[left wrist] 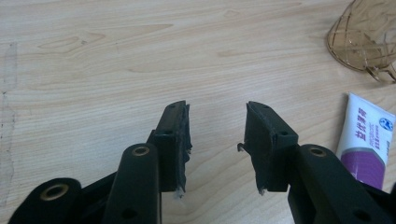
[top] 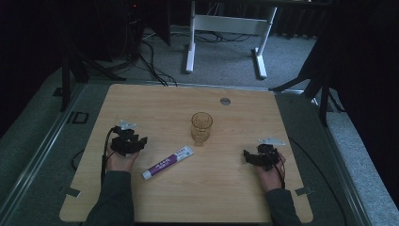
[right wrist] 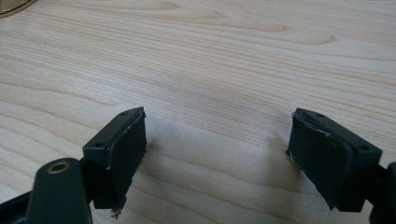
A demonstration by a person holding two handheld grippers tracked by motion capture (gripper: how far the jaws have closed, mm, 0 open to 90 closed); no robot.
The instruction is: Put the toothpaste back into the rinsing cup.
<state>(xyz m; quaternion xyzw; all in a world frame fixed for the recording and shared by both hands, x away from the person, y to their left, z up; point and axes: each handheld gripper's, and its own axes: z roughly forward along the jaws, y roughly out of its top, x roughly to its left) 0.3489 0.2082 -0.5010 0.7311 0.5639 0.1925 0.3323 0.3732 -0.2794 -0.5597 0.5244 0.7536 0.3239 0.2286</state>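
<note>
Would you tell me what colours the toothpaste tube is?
The toothpaste tube is white with a purple band, clearest in the left gripper view.

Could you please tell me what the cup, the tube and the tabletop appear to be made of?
Cup: amber see-through glass or hard plastic, glossy, with cut facets; which one is unclear.
Tube: soft plastic, smooth white and purple print, flat crimped end in the left gripper view.
Tabletop: light wood or wood-look laminate, matte, with visible grain.

Matt wood table (top: 235, 188), clear glass (top: 201, 127).
</note>
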